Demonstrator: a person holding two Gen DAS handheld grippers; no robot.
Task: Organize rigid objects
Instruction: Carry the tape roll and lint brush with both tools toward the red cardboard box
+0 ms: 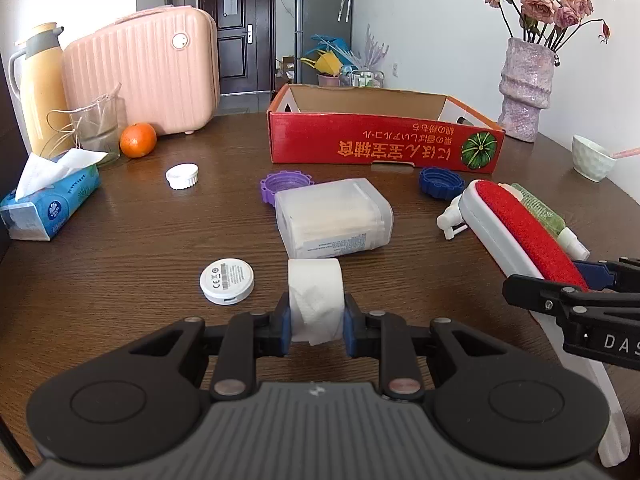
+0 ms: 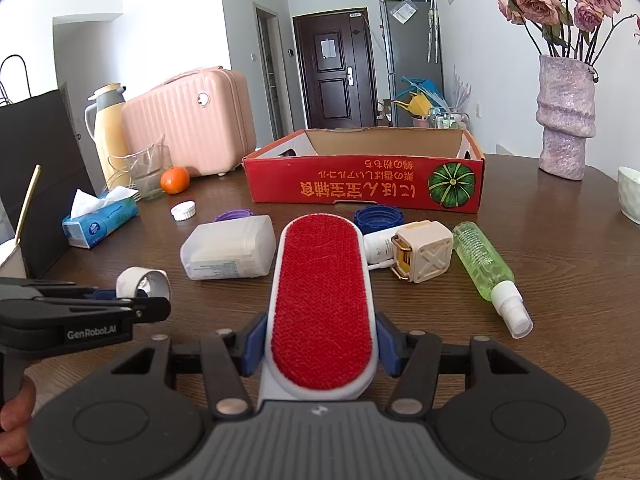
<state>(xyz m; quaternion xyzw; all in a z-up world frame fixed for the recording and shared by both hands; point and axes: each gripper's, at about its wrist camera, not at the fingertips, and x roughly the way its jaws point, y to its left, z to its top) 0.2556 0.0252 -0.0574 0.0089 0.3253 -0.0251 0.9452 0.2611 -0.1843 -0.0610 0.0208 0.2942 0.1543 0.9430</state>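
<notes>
A dark wooden table [image 1: 160, 240] fills the room's near side, with a pink suitcase [image 1: 152, 68] and a vase of dried roses [image 1: 526, 88] at the back and a red cardboard box [image 2: 364, 184] lying open towards the door. The left gripper [image 1: 316, 320] has its jaws closed on a small roll of toilet paper [image 1: 316, 292], pads pressing both flat ends. The right gripper [image 2: 320, 344] clamps a red-faced lint brush [image 2: 322, 300] across its white body. Both things look just picked up, near the table's front edge, so the step in hand seems to be carrying them to the box. Next, I'd guess, each hand must lift clear over the translucent plastic case [image 1: 332, 216], the caps and the green spray bottle [image 2: 486, 264], pass the box's near wall, then release inside.
</notes>
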